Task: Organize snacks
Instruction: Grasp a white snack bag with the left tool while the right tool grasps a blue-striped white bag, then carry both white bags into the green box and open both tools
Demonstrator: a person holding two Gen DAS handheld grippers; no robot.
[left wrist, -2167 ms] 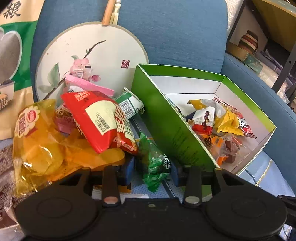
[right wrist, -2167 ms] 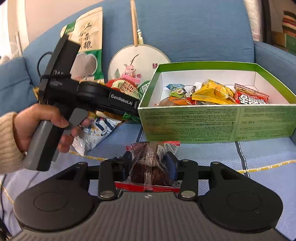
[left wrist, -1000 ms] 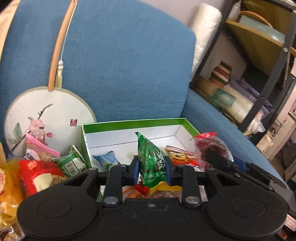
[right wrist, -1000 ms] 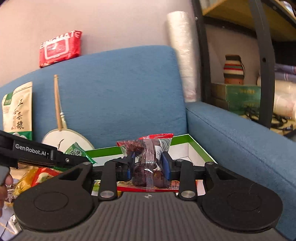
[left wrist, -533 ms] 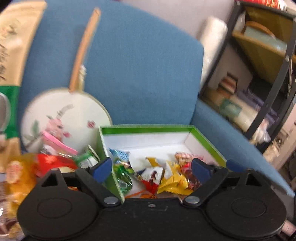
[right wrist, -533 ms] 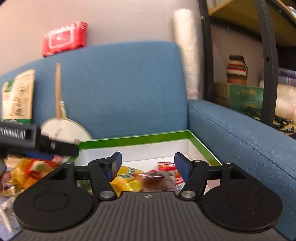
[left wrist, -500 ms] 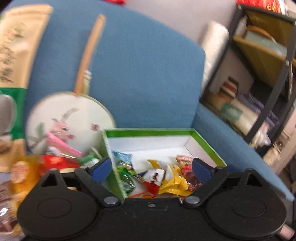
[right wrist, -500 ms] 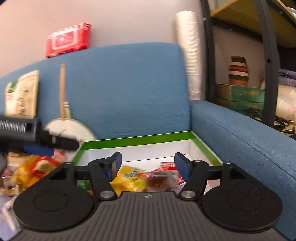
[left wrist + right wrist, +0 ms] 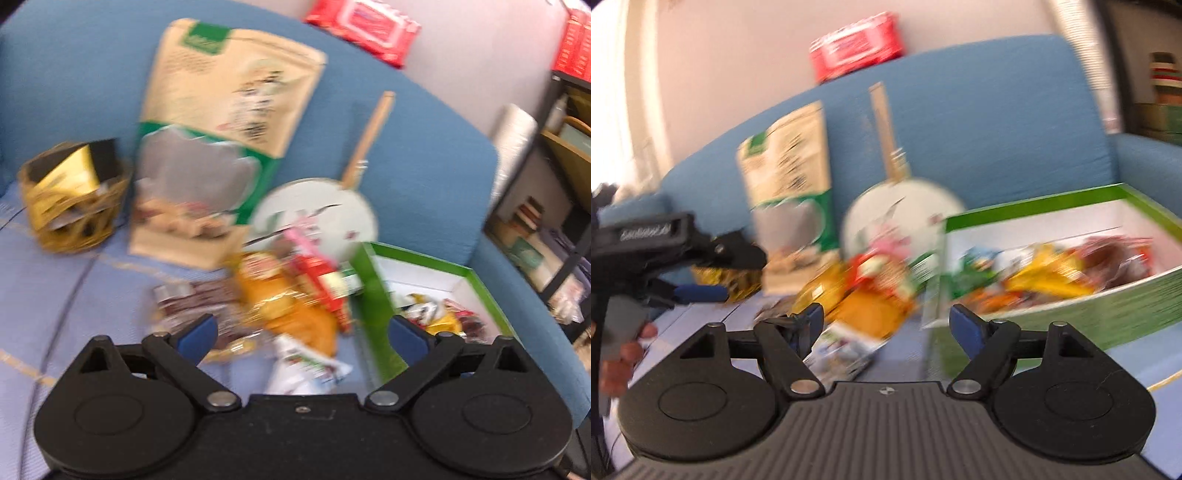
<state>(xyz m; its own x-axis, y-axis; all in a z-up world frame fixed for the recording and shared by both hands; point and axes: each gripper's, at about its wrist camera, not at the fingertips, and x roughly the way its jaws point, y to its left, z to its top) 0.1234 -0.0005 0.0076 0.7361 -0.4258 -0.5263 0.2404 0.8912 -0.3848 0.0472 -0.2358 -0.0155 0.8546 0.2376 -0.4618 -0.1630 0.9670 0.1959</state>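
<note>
A green box (image 9: pixel 373 291) with a white inside stands on the blue sofa and holds several wrapped snacks (image 9: pixel 439 317); it also shows in the right wrist view (image 9: pixel 1071 210). A pile of loose snacks (image 9: pixel 288 302) lies left of the box, with an orange bag, a red packet and a white packet (image 9: pixel 306 365). The pile shows in the right wrist view (image 9: pixel 871 291) too. My left gripper (image 9: pixel 299 332) is open and empty above the pile. My right gripper (image 9: pixel 886 321) is open and empty, over the pile's near edge. Both views are blurred.
A large beige and green pouch (image 9: pixel 218 136) and a round paper fan (image 9: pixel 321 218) lean on the sofa back. A woven basket (image 9: pixel 70 199) sits at the far left. A red wipes pack (image 9: pixel 362 26) lies on the backrest. Shelves (image 9: pixel 561 177) stand right.
Both grippers have swung left from over the box to the loose pile. Each let its snack go into the box about half a second ago and stays open.
</note>
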